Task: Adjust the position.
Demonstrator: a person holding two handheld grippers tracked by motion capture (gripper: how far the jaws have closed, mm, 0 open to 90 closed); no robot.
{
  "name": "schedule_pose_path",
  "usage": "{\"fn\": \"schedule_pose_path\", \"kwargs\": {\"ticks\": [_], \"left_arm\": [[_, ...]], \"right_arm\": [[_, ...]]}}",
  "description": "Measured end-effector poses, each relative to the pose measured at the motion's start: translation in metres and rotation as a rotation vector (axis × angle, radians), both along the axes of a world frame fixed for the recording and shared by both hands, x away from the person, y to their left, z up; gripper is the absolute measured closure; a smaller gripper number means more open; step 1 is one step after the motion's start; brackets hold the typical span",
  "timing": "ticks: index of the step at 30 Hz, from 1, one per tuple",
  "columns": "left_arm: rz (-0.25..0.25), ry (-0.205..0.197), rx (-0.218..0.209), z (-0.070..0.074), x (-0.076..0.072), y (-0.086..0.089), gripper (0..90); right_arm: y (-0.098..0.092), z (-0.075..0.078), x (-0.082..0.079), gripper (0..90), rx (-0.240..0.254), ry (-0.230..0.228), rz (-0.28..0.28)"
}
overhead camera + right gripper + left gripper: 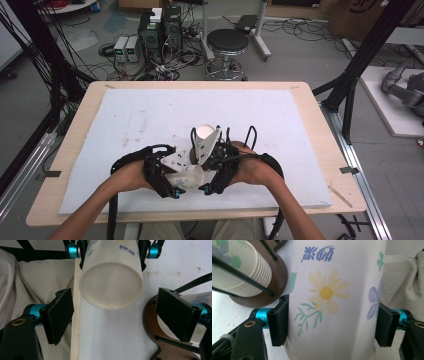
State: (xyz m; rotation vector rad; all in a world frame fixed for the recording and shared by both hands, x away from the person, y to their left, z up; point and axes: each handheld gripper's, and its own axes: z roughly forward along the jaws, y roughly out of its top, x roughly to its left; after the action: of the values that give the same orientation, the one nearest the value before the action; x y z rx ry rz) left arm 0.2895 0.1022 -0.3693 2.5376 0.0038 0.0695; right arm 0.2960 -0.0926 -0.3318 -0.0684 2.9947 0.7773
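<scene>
A white paper cup (329, 292) printed with flowers lies sideways between the pads of my left gripper (332, 325), which is shut on it. In the high view that cup (188, 176) sits just above the mat near the front edge, in the left gripper (181, 183). Its closed end (111, 286) faces my right gripper (115, 315), whose jaws stand wide open, the pads (58, 312) clear of it. A stack of matching cups (205, 141) rests in a wooden holder (265, 298) with black wire loops, just behind both grippers. The right gripper (209, 186) is beside the cup.
A white foam mat (150, 115) covers the wooden table (80, 125). The holder's base (155, 345) lies close to the right jaw. Beige cloth (37, 277) shows past the table edge. A stool (227, 42), computers and cables stand on the floor beyond.
</scene>
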Motion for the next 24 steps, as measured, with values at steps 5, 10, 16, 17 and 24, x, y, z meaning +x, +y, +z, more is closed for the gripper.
{"fn": "schedule_pose_path", "kwargs": {"ticks": [5, 10, 16, 17, 24], "left_arm": [[0.001, -0.004, 0.004, 0.0031, 0.0008, -0.0035, 27.6], [-0.003, -0.001, 0.011, 0.0041, 0.0011, -0.0058, 27.6], [-0.005, -0.002, 0.011, 0.0038, 0.0020, -0.0063, 27.6], [-0.004, -0.003, 0.010, 0.0037, 0.0020, -0.0063, 27.6], [-0.002, 0.004, 0.007, 0.0030, 0.0028, -0.0059, 27.6]], "right_arm": [[0.0017, -0.0011, 0.0005, 15.9, -0.002, 0.001, 0.005], [0.0032, -0.0016, 0.0003, 16.5, -0.003, -0.002, 0.003], [0.0055, -0.0027, -0.0003, 19.5, 0.000, 0.003, 0.015], [0.0061, -0.0029, -0.0007, 19.6, -0.002, 0.008, 0.014], [0.0076, -0.0029, 0.0005, 26.2, 0.002, 0.004, 0.019]]}}
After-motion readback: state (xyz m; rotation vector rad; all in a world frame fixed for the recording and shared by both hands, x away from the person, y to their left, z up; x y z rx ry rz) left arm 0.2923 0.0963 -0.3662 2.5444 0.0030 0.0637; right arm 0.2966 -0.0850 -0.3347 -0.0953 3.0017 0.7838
